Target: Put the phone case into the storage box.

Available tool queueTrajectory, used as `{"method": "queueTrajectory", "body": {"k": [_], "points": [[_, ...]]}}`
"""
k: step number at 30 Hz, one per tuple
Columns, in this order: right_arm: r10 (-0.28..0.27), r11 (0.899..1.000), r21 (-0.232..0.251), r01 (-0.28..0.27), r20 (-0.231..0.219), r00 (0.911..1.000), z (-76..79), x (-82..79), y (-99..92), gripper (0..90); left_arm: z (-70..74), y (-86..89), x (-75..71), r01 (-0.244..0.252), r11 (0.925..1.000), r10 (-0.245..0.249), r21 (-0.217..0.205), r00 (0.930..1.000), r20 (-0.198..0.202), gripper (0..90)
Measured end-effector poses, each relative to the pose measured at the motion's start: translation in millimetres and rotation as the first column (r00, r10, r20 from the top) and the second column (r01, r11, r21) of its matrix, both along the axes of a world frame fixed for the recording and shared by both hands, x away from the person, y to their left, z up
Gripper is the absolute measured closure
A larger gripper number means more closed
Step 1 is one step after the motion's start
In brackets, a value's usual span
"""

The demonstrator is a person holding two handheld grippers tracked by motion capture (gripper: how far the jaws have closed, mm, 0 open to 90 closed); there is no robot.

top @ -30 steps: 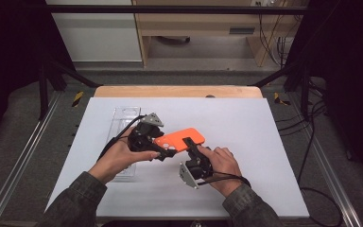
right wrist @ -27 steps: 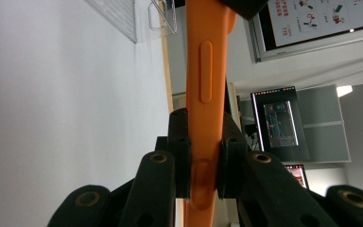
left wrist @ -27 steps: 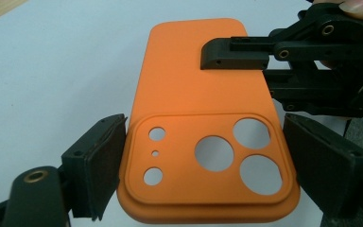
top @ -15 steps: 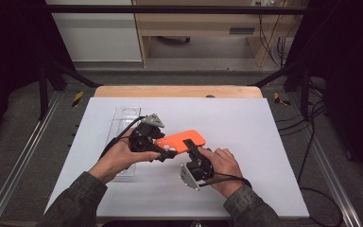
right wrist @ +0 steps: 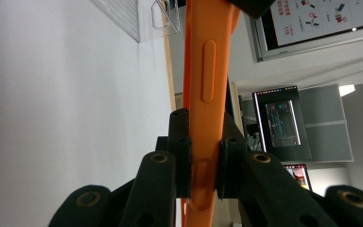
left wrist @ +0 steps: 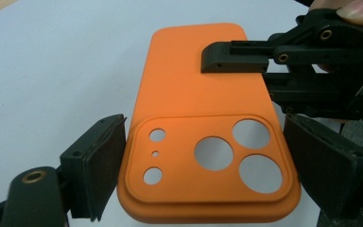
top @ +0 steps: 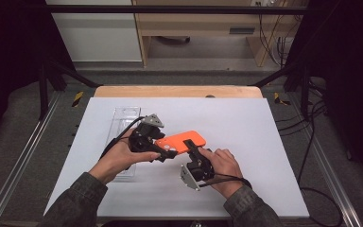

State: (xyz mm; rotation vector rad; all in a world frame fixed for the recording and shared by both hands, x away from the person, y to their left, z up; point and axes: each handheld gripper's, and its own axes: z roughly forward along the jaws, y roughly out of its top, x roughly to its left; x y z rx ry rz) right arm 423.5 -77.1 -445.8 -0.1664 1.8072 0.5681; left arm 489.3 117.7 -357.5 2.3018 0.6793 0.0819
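An orange phone case (top: 182,141) hangs level above the white table (top: 246,142), between both hands. My right gripper (top: 190,147) is shut on one long edge of it; in the right gripper view its pads (right wrist: 182,151) pinch the two faces of the case (right wrist: 208,71). My left gripper (top: 164,147) straddles the camera-cutout end. In the left gripper view the case (left wrist: 198,94) lies between its pads (left wrist: 104,165), which sit right at the side edges. These jaws have just been opening and no longer squeeze it. The right gripper (left wrist: 236,56) reaches in from the upper right.
A clear plastic tray (top: 123,123) lies on the table's left side under the left forearm. The wooden table edge (top: 179,91) runs along the far side. Cables trail from both grippers toward the near edge.
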Motion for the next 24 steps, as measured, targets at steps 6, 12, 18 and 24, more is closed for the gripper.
{"method": "queueTrajectory", "body": {"k": [6, 12, 18, 24], "points": [[-0.003, 1.000, 0.000, 0.003, -0.013, 0.9999, -1.1, 0.6, -0.9, 80.1, 2.0, 4.1, 1.4, -0.024, 0.9982, 0.025, -0.054, 0.9996, 0.016, 14.2], [-0.012, 1.000, -0.009, 0.012, -0.027, 0.9996, -5.0, 3.0, -3.4, 80.1, 9.4, 14.1, 3.7, -0.056, 0.9890, 0.063, -0.137, 0.9970, 0.046, 10.8], [-0.034, 0.999, 0.014, 0.035, -0.056, 0.9979, -7.2, 7.8, -8.3, 80.2, 14.3, 26.3, 5.3, -0.099, 0.9713, 0.123, -0.216, 0.9877, 0.097, 8.7], [-0.051, 0.998, 0.044, 0.055, -0.086, 0.9950, -7.0, 12.1, -13.4, 80.2, 19.0, 36.2, 4.2, -0.129, 0.9526, 0.176, -0.276, 0.9721, 0.155, 7.6]]}}
